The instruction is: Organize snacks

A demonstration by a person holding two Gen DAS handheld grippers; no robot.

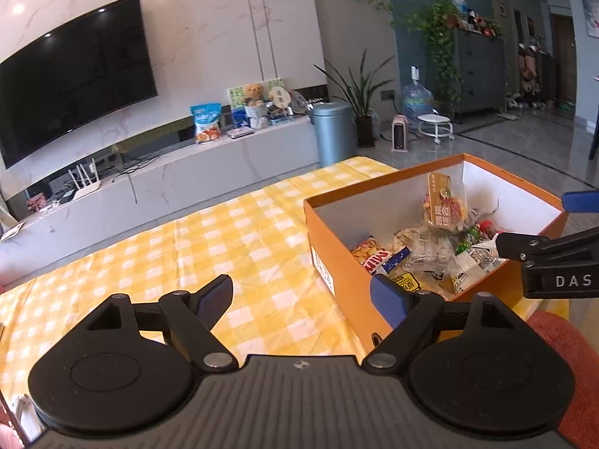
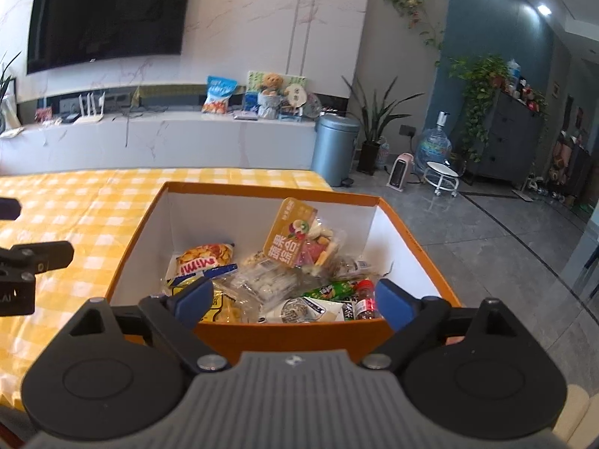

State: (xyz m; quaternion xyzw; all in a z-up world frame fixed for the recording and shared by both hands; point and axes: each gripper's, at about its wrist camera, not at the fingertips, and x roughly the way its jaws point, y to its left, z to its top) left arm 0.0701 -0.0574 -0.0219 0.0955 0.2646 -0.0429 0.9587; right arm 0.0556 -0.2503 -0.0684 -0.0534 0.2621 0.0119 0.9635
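We are holding both grippers spread wide and empty — the right gripper [image 2: 294, 299] hovering at the near wall of the orange box [image 2: 262, 189], the left gripper [image 1: 301, 299] over the yellow checked cloth [image 1: 149, 254] beside it. The snacks [image 2: 269, 280] are lying heaped inside, likely gathered for tidiness. The box is running lengthwise away from us, toward the TV wall — its open top facing up.

Assorted snack packets [image 2: 277, 280] lie jumbled inside the open orange box [image 2: 408, 239]
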